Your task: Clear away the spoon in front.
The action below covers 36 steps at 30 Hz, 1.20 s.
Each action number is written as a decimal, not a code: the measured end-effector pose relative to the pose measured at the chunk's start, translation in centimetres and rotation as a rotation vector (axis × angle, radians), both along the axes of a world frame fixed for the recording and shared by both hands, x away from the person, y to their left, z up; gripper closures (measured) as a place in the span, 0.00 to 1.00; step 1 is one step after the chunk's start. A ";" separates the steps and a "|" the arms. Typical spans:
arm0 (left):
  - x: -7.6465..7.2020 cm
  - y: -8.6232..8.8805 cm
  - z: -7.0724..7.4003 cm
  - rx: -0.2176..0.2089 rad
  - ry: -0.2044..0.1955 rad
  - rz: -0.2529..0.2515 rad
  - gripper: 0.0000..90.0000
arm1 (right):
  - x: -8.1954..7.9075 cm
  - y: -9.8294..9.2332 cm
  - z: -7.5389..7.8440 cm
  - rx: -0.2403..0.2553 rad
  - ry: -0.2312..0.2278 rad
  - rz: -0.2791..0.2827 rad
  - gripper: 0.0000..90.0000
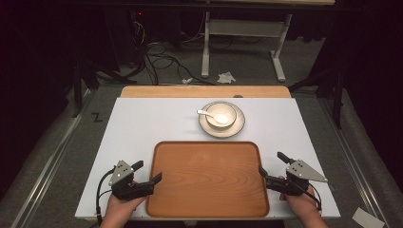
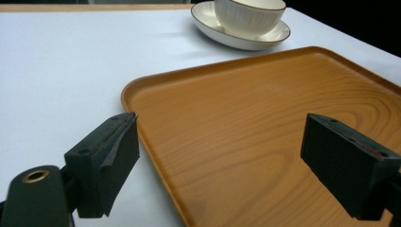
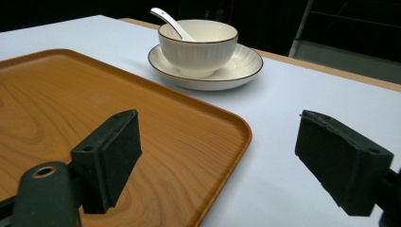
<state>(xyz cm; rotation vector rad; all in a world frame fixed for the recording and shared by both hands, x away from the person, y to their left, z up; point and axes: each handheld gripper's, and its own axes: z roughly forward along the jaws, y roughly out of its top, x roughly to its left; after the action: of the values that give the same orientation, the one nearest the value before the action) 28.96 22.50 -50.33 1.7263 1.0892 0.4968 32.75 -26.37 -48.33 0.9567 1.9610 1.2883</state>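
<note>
At the lower left of the high view, the left gripper (image 1: 146, 172) sits in a hand (image 1: 122, 205) that comes up from the bottom edge. Its jaws stand wide apart, one out over the white table (image 1: 138, 121) and one just at the left rim of the tray (image 1: 207, 178). In the left gripper view the same jaws rise at the lower left and lower right of the frame with the tray's near left corner between them; the pads press on nothing, so this gripper (image 2: 220, 158) holds nothing.

The tray, a wooden rectangle with rounded corners and a raised rim, lies flat in the lower middle of the high view, between the two grippers, and nothing lies on it. Above it, a little right of centre, a white bowl (image 1: 221, 115) stands on a white plate (image 1: 236, 127), apart from the tray's far edge. A white spoon (image 1: 205, 113) rests in the bowl with its handle pointing to the upper left.

At the lower right of the high view, the right gripper (image 1: 272, 164) is held in the other hand (image 1: 302, 204). Its jaws are also spread wide, one beside the tray's right rim and one farther out over the table. The right gripper view shows the tray's right corner between the two black jaws, with no pad touching it, and the bowl on its plate in the upper middle of the frame. This gripper (image 3: 217, 158) is empty too.
</note>
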 end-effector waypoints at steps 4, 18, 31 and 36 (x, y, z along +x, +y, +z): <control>0.0 0.2 -0.1 -0.017 0.009 0.006 0.15 | 0.0 0.1 -0.1 0.009 0.008 -0.003 0.18; 0.6 -0.9 1.0 -0.042 -0.015 0.005 0.08 | 0.1 -0.6 0.2 0.031 0.005 -0.009 0.18; 3.7 -4.0 2.3 -0.029 -0.018 0.009 0.10 | -0.1 -0.8 0.3 0.042 -0.004 0.004 0.18; 5.7 -5.2 3.3 -0.024 -0.027 -0.002 0.12 | 0.1 -0.8 0.2 0.043 -0.003 0.006 0.18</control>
<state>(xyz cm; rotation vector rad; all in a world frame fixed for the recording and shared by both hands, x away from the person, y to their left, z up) 34.61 17.25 -47.03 1.6954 1.0706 0.5024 32.80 -27.18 -48.09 0.9696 1.9421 1.3387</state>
